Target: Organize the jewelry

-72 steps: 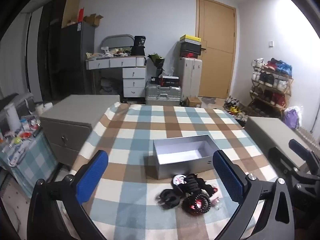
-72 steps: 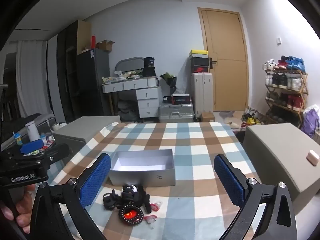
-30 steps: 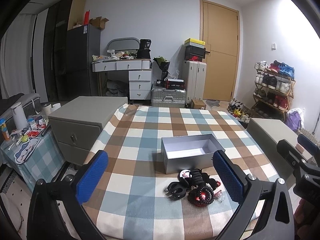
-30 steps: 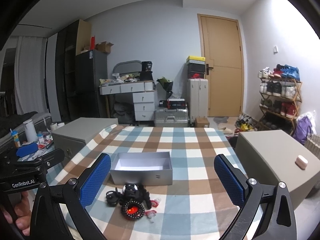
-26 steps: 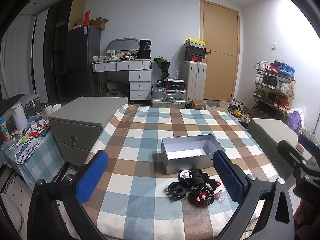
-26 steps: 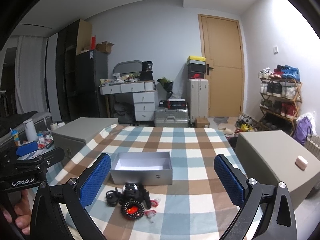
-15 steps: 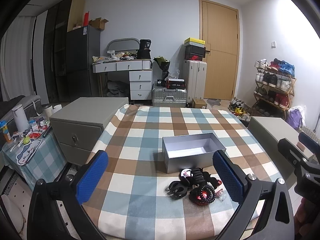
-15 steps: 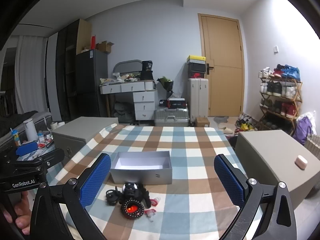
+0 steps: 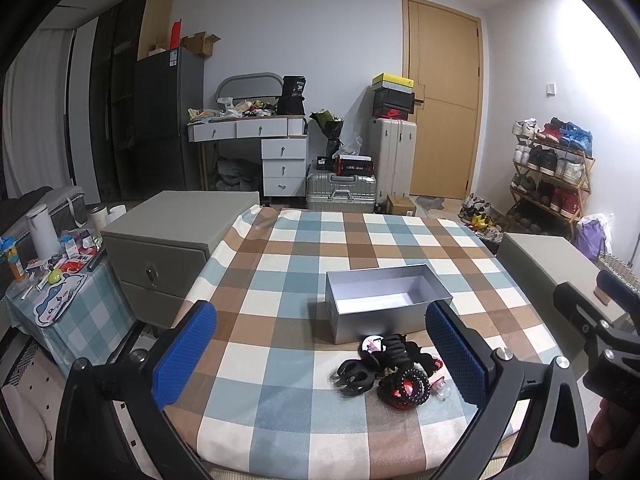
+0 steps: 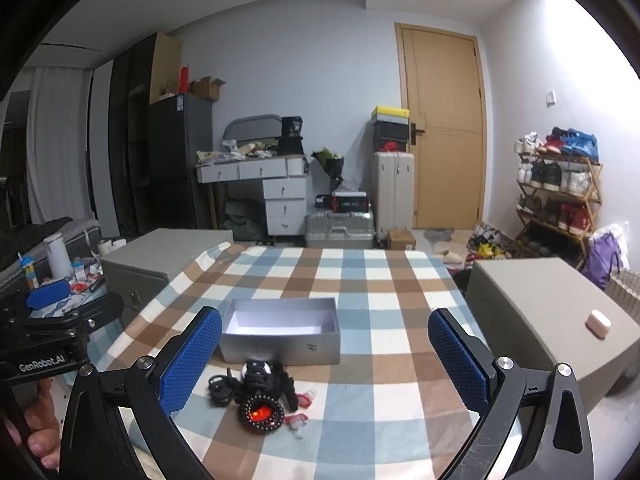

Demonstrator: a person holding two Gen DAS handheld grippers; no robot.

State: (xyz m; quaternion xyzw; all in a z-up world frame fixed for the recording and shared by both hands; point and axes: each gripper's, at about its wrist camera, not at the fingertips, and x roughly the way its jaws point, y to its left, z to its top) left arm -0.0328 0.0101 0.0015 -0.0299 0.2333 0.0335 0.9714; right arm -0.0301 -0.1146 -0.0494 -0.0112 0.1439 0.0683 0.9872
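Observation:
A pile of jewelry and hair accessories (image 9: pixel 390 374) lies on the checked tablecloth (image 9: pixel 280 280), with a dark beaded bracelet around a red centre (image 10: pixel 261 415), black clips (image 10: pixel 220 390) and small pink pieces (image 10: pixel 298 410). An open silver box (image 9: pixel 386 306) stands just behind the pile; it looks empty in the right wrist view (image 10: pixel 280 334). My left gripper (image 9: pixel 320 354) is open and empty, held back above the near table edge. My right gripper (image 10: pixel 325 360) is open and empty, also held back from the pile.
Grey cabinets stand on both sides of the table (image 9: pixel 172 248) (image 10: pixel 548 304); the right one bears a small pink case (image 10: pixel 598 322). A cluttered low side table (image 9: pixel 52 280) is at far left. Suitcases, a desk, a door and a shoe rack stand behind.
Both grippers have drawn back and risen slightly from the table, so the box and pile look smaller and farther. Both stay open; nothing on the table has moved.

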